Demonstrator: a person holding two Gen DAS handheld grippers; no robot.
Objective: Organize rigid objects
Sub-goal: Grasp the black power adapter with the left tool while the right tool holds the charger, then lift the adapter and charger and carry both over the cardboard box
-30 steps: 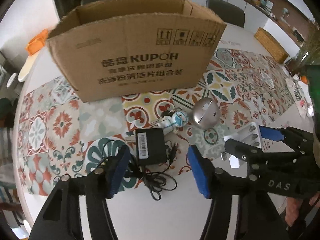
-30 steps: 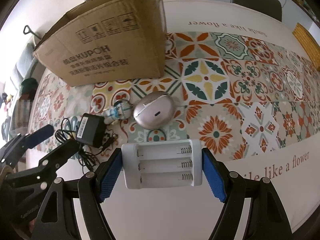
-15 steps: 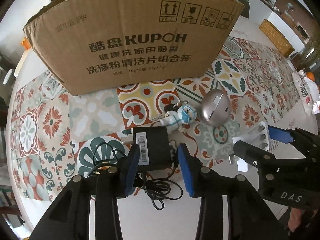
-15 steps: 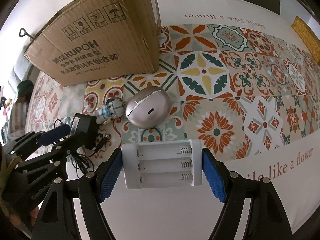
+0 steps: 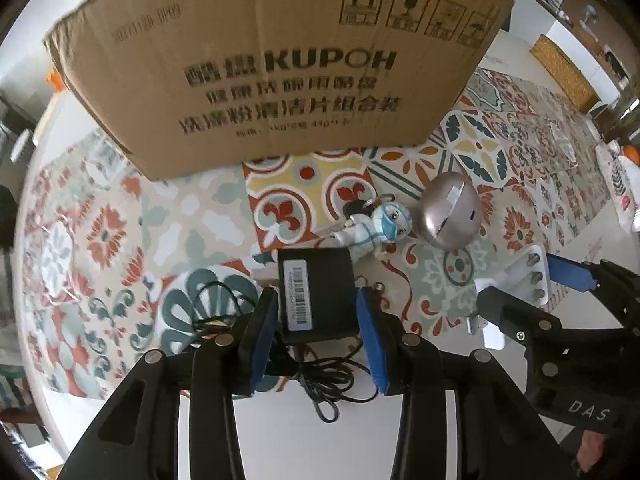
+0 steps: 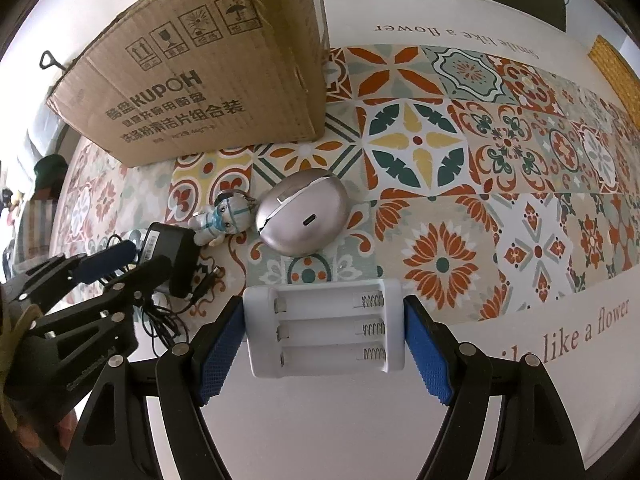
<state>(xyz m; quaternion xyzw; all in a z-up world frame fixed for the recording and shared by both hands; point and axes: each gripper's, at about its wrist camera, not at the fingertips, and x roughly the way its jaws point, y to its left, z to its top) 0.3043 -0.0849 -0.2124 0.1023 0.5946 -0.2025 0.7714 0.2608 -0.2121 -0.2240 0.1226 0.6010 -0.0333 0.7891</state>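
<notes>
My left gripper (image 5: 318,340) is shut on a black power adapter (image 5: 316,292), its blue pads against both sides; the adapter's tangled black cable (image 5: 320,380) lies under it. My right gripper (image 6: 324,332) is shut on a white battery holder (image 6: 324,330) with three empty slots. The holder also shows in the left wrist view (image 5: 520,280). A small masked figurine (image 5: 376,228) and a silver egg-shaped case (image 5: 450,216) lie beyond the adapter. A brown KUPOH cardboard box (image 5: 280,64) stands behind them.
A patterned tile mat (image 6: 480,152) covers the white table (image 6: 360,432). The left gripper shows at the left of the right wrist view (image 6: 120,264). A woven basket (image 5: 562,72) stands far right. Chairs stand at the far table edge.
My left gripper moved forward over the adapter and closed its jaws on it. My right gripper kept its hold on the battery holder and shifted slightly forward.
</notes>
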